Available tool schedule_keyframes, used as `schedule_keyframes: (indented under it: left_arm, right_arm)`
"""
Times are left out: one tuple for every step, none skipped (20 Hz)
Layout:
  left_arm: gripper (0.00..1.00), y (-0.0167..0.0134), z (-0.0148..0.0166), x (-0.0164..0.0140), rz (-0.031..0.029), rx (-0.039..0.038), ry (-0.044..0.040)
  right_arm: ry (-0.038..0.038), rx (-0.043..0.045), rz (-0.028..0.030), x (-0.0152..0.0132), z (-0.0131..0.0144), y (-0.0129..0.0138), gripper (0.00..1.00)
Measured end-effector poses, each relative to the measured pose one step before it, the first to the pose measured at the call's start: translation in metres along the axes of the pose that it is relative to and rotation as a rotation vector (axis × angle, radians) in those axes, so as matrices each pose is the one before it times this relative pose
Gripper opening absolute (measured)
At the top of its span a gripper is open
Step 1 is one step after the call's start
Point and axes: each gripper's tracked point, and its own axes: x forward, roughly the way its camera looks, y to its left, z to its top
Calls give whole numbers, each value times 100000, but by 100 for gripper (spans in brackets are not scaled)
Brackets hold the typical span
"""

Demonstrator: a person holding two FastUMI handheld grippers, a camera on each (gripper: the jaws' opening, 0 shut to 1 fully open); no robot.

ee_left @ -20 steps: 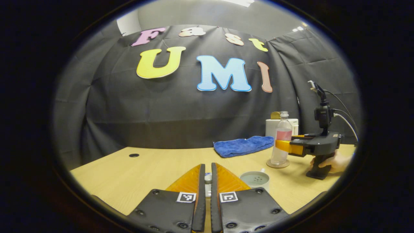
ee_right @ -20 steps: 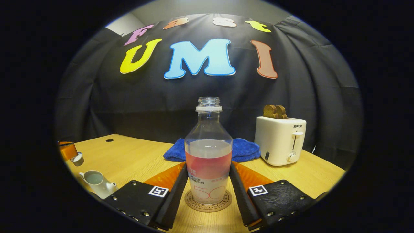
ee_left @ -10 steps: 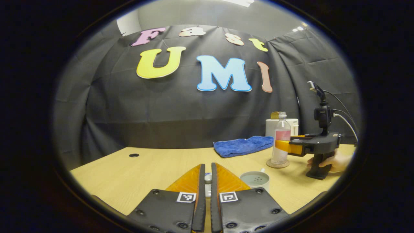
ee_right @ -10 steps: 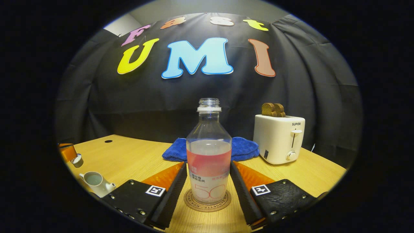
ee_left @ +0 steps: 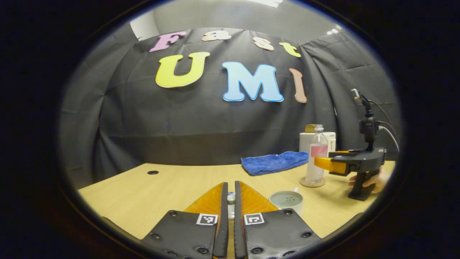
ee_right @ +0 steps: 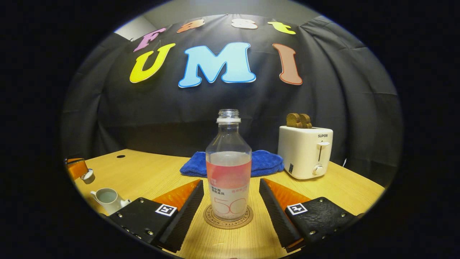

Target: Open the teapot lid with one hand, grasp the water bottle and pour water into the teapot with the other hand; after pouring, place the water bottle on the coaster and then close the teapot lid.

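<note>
The left gripper (ee_left: 230, 201) clenches the teapot lid (ee_left: 231, 197), mostly hidden between its fingers. The right gripper (ee_right: 230, 196) has released the water bottle (ee_right: 228, 172), upright on its coaster (ee_right: 228, 221); the open teapot (ee_right: 107, 199) sits at eight o'clock.

light: even and fairly bright, coming from overhead, a ceiling panel (ee_left: 267, 3) glows at the top of the left gripper view
shadows: soft, short ones on the table (ee_right: 151, 172) under the water bottle (ee_right: 228, 169)
glare: mild sheen on the bottle's neck
distortion: heavy fisheye, table edge and wall folds bow near the rim
focus: sharp mid-frame, the toaster (ee_left: 317, 141) is small and a bit soft
</note>
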Motion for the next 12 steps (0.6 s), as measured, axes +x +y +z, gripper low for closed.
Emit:
schedule_keyframes:
  left_arm:
    - [13,127,-72,-45,720,-48,100]
    - [14,-139,32,41,119,-83,173]
    - [14,-240,-53,-73,64,-244,196]
    - [12,-491,27,63,-725,28,75]
    - [14,-731,124,38,-1185,30,-149]
    - [14,-844,46,-46,-1498,70,-236]
    - [14,-669,5,58,-1231,33,-79]
    - [14,-379,42,58,80,-3,4]
    - [13,-262,-31,82,183,-60,8]
    - [14,-304,89,76,129,14,-25]
    - [13,-381,23,138,132,-59,-34]
    - [13,-423,45,179,-199,-31,7]
  right_arm:
    - [-1295,58,-1137,-479,130,-308,96]
    - [-1275,-391,-985,-697,24,-278,95]
    - [-1629,-749,-538,-713,145,-89,95]
    - [-400,173,-175,-687,123,-41,95]
    - [-135,-199,600,-765,-13,171,95]
    - [294,96,819,-508,-149,144,96]
    - [-251,-65,400,-573,91,17,95]
    - [141,26,566,-571,-74,20,96]
    - [-75,-63,894,-50,-117,426,95]
    - [-119,11,595,-248,49,174,96]
    - [43,-43,617,-385,-20,-55,96]
    - [-62,-21,716,-421,-39,71,96]
